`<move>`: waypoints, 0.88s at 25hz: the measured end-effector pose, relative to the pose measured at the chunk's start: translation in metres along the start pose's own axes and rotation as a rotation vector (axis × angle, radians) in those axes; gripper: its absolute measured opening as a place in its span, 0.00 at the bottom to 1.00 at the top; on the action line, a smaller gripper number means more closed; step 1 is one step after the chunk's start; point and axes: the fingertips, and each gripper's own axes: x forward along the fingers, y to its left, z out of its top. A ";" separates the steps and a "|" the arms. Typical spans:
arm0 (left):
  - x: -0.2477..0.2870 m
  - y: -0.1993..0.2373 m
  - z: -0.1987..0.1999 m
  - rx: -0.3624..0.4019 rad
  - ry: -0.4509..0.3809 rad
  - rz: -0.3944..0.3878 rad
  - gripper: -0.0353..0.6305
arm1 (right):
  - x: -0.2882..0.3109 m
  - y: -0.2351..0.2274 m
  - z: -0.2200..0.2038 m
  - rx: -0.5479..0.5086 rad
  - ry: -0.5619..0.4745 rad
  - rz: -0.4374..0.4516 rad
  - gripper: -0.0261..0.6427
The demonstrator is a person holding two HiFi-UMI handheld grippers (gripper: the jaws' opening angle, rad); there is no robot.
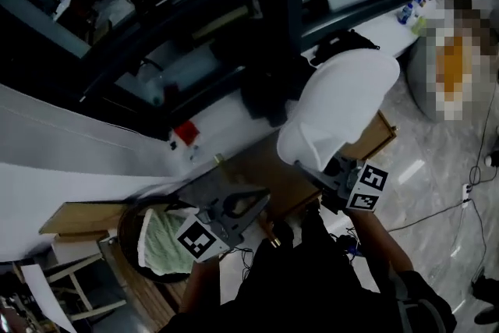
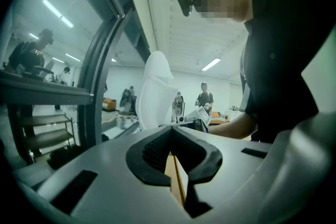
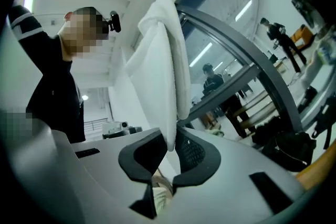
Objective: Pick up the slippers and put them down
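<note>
**Clerk:** Head view?

**Inspector:** One white slipper (image 1: pixel 343 101), clamped at its near end by the right gripper (image 1: pixel 316 168). Its long axis runs away from that gripper. The left gripper (image 1: pixel 253 203) sits just beside the right gripper and is not touching the slipper.

**Clerk:** Left gripper view?

**Inspector:** Fingers together, nothing between them. The slipper stands beyond, apart.

**Clerk:** Right gripper view?

**Inspector:** Fingers clamped on the slipper's lower edge, with the slipper rising straight above the right gripper. In my judgement, the right hand alone does the setting down.

**Clerk:** Writing?

**Inspector:** None legible. Only the square markers (image 1: pixel 366 189) on the grippers' cubes.
</note>
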 end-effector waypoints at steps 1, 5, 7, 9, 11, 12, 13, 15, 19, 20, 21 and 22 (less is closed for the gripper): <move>0.002 0.001 -0.010 -0.016 0.016 -0.007 0.07 | -0.003 -0.009 -0.011 0.029 -0.005 -0.018 0.12; 0.007 0.002 -0.049 -0.121 0.067 -0.036 0.07 | -0.018 -0.039 -0.065 0.199 -0.044 -0.102 0.12; 0.014 0.001 -0.064 -0.147 0.082 -0.045 0.07 | -0.023 -0.056 -0.091 0.295 -0.073 -0.131 0.12; 0.021 0.000 -0.078 -0.155 0.097 -0.057 0.07 | -0.028 -0.071 -0.117 0.391 -0.113 -0.161 0.12; 0.026 -0.001 -0.091 -0.167 0.114 -0.074 0.07 | -0.036 -0.084 -0.147 0.475 -0.142 -0.215 0.12; 0.027 -0.001 -0.097 -0.175 0.124 -0.083 0.07 | -0.040 -0.089 -0.163 0.513 -0.147 -0.249 0.12; 0.029 -0.002 -0.103 -0.184 0.136 -0.093 0.07 | -0.044 -0.093 -0.180 0.553 -0.149 -0.279 0.12; 0.031 -0.002 -0.115 -0.199 0.155 -0.108 0.07 | -0.050 -0.100 -0.209 0.632 -0.154 -0.320 0.12; 0.036 0.004 -0.129 -0.224 0.154 -0.111 0.07 | -0.055 -0.114 -0.248 0.757 -0.180 -0.357 0.12; 0.037 0.004 -0.132 -0.229 0.152 -0.113 0.07 | -0.056 -0.116 -0.255 0.782 -0.186 -0.368 0.12; 0.038 0.003 -0.134 -0.234 0.154 -0.117 0.07 | -0.057 -0.118 -0.262 0.805 -0.191 -0.379 0.12; 0.039 0.002 -0.137 -0.237 0.157 -0.123 0.07 | -0.058 -0.121 -0.267 0.828 -0.200 -0.390 0.12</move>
